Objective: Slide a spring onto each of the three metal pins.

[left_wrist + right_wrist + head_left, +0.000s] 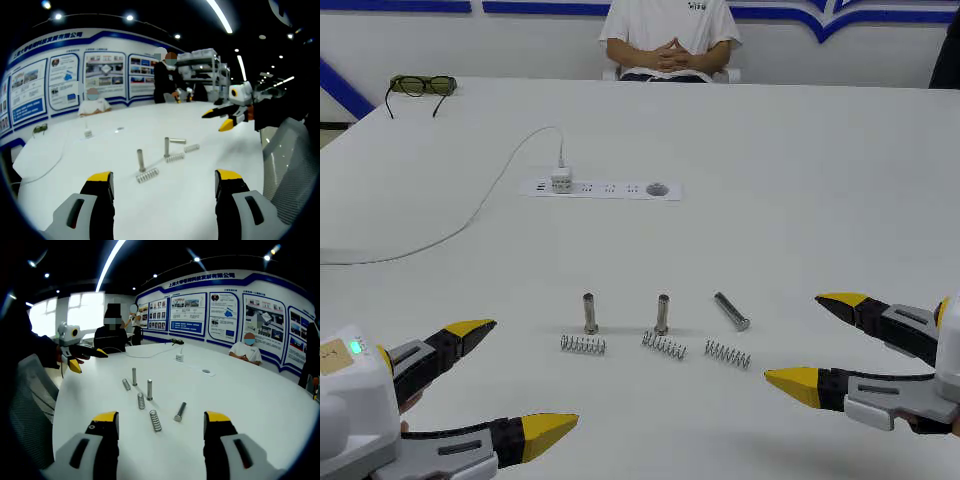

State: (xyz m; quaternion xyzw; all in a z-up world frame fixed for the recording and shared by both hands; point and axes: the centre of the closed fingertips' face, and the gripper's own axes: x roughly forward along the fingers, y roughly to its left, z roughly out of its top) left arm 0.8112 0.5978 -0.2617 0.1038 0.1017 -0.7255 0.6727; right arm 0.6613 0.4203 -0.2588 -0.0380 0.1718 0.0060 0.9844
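Lying loose in a row toward the tabletop's (820,180) near edge, three springs (664,346) each sit just in front of a pin. Two pins (590,312) stand upright; the third pin (731,311), rightmost, lies on its side. The left gripper (510,380) hovers at the near left, jaws wide apart and holding nothing. The right gripper (815,340) hovers at the near right, equally wide and empty. A power strip (600,188) lies mid-tabletop, and glasses (420,85) rest by the far-left corner.
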